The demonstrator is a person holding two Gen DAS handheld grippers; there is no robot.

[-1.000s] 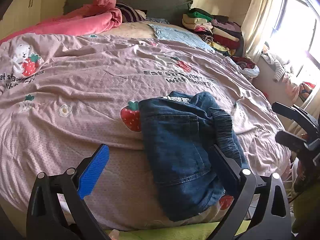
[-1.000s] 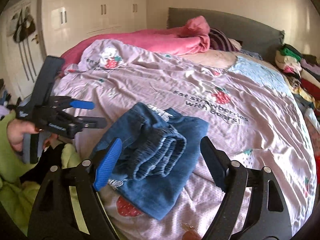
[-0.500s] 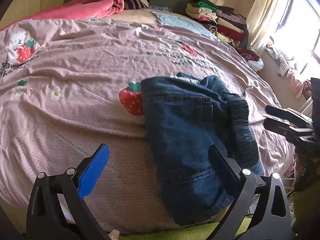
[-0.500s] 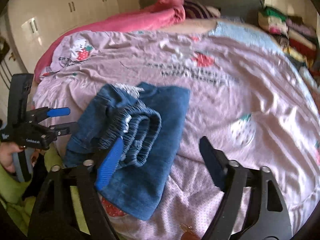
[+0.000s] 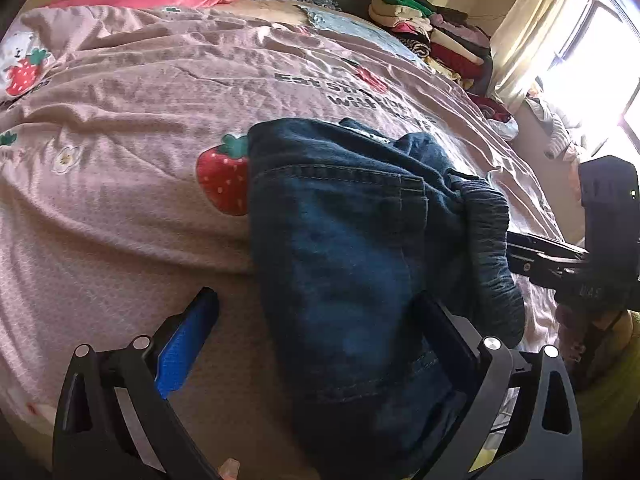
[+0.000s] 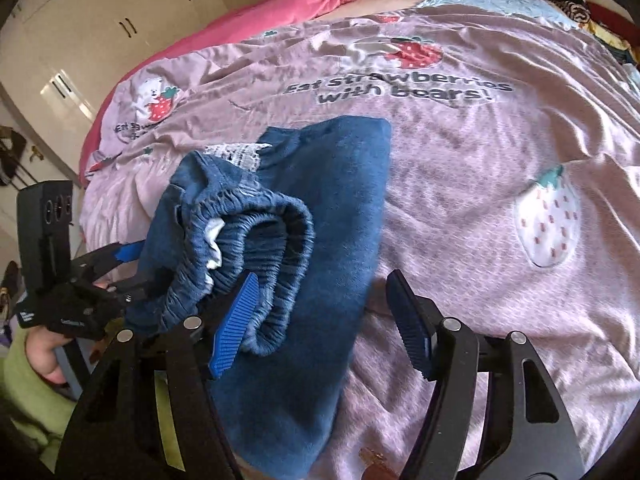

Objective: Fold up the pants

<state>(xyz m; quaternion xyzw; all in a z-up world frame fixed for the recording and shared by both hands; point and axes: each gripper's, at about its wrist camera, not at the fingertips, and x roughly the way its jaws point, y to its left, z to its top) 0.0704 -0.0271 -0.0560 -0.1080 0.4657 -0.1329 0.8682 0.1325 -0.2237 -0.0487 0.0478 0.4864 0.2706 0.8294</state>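
The left gripper (image 5: 316, 344) is seen at the bottom of the left wrist view, pitched downward, jaws spread wide and not gripping; the denim lies between and over its right finger. The right gripper (image 6: 320, 320) is seen at the bottom of the right wrist view, likewise pitched down; its jaws are closing, with the elastic waistband beside the blue pad (image 6: 236, 320) but not clamped. The pants (image 5: 352, 248) are bunched in the lower centre of both frames, on the near edge of the pink quilt (image 5: 120, 200). Stacked clothes (image 5: 432, 36) are located at the upper right.
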